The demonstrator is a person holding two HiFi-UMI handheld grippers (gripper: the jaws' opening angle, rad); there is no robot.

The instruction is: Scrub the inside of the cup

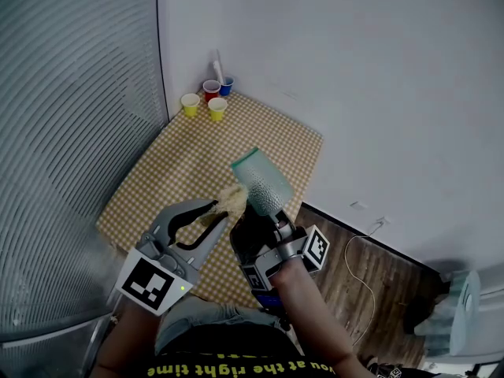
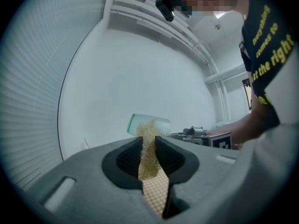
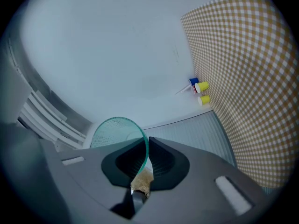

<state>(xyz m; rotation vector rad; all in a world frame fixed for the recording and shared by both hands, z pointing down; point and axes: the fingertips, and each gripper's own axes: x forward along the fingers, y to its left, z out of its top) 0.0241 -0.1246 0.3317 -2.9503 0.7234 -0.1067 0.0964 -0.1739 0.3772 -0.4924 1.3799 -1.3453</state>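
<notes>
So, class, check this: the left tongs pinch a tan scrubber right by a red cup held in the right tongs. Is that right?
Not quite: the cup is translucent green, not red, as the head view shows. The rest stands: the left tongs pinch the tan scrubber by it, and the right tongs hold it.

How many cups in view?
5: green cup in the right gripper; on the table, far corner: two yellow cups, a red cup, a blue cup. None apparently hidden.
</notes>
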